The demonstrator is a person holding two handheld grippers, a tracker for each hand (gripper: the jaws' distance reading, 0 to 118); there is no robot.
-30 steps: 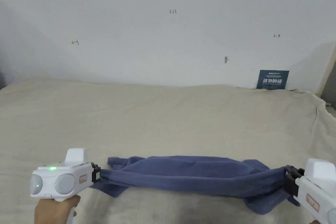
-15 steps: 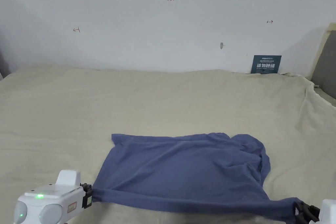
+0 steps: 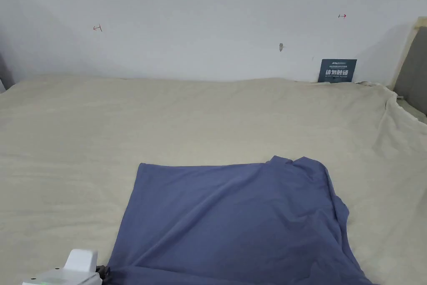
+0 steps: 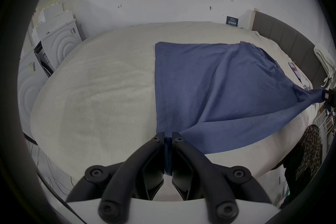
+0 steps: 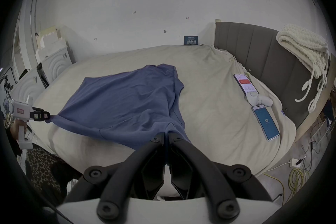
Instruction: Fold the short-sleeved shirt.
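While the blue shirt [image 3: 237, 219] lay spread and softly creased on the beige bed [image 3: 167, 123], toward six o'clock, we saw the left gripper [image 4: 168, 138] and right gripper [image 5: 166, 134] each clamped on a near corner, the hem taut between.

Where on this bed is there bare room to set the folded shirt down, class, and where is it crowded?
Bare sheet lies between the blue shirt and the wall, and left of the shirt's straight edge. The headboard side is crowded: two phones lie there. The near edge is taken: the left tongs and right tongs both grip the shirt.
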